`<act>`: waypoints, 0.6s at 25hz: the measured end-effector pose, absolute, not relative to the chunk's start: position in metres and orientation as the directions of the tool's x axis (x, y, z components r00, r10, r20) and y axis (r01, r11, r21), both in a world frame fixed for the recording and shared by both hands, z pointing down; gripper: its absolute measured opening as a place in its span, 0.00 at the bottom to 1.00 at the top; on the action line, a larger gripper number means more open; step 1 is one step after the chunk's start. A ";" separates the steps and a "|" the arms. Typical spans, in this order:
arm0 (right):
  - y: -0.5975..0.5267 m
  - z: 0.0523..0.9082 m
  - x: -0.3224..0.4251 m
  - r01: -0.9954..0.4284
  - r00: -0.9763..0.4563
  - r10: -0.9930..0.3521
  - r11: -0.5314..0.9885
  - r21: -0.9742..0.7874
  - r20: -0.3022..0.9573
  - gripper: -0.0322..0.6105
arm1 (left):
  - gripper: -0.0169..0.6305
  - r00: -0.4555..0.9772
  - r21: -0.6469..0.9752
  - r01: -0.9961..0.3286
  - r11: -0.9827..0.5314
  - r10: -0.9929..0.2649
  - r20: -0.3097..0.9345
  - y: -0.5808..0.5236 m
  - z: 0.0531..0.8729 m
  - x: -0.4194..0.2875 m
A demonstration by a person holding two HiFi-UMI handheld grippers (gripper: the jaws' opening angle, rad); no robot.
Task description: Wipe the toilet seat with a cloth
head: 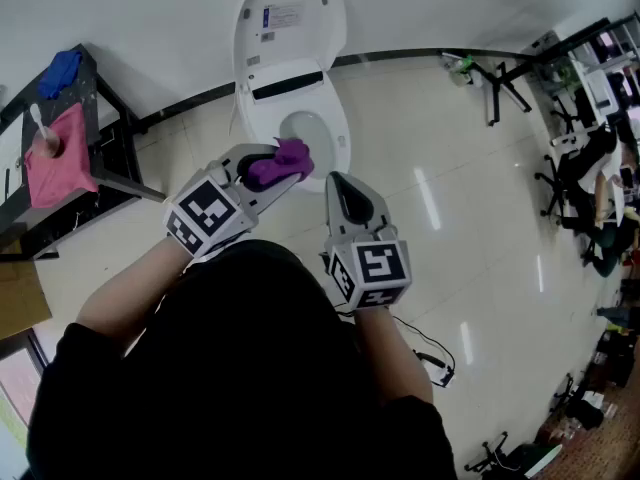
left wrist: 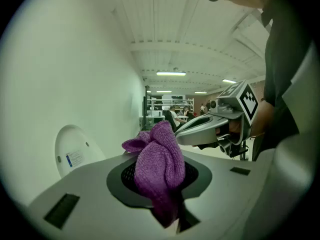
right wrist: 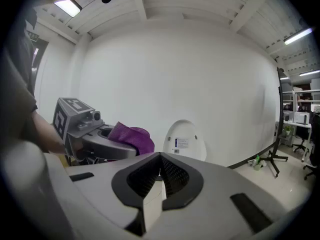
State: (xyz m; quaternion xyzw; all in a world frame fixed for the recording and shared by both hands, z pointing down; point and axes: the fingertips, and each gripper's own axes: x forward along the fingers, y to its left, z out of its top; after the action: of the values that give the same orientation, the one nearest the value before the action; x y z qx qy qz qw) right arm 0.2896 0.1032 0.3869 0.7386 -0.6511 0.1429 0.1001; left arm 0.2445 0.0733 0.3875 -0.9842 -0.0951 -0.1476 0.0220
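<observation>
A white toilet (head: pixel 262 96) stands against the wall with its lid (head: pixel 290 18) raised; the seat (head: pixel 337 133) and bowl lie open below. My left gripper (head: pixel 285 173) is shut on a purple cloth (head: pixel 280 161), bunched between its jaws and held in the air just in front of the bowl. The left gripper view shows the cloth (left wrist: pixel 159 169) filling the jaws. My right gripper (head: pixel 337 182) hovers beside it to the right, shut with nothing between its jaws. In the right gripper view, the cloth (right wrist: pixel 131 136) and the toilet lid (right wrist: pixel 183 140) show ahead.
A dark rack (head: pixel 108 133) at the left holds a pink cloth (head: pixel 60 163) and a blue cloth (head: pixel 58 71). Office chairs (head: pixel 570 173), stands and clutter line the right side of the glossy floor. A black cable (head: pixel 430 353) lies on the floor behind the right hand.
</observation>
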 end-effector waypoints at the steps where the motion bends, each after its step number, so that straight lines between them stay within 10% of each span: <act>1: 0.103 0.386 0.290 -0.991 0.109 -0.934 -0.129 -0.037 0.341 0.07 | 0.17 0.938 -0.016 0.192 -0.981 0.179 0.295 0.074 0.388 0.245; 15: 0.106 0.381 0.305 -0.998 0.001 -0.943 -0.024 -0.064 0.331 0.09 | 0.17 0.942 -0.018 0.069 -0.997 0.060 0.330 0.072 0.390 0.252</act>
State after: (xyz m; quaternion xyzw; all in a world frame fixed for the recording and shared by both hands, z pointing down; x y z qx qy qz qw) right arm 0.3054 0.1059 0.3805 0.7010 -0.6922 0.1426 0.0949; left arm 0.2518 0.0725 0.3899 -0.9853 -0.0327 -0.1670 0.0147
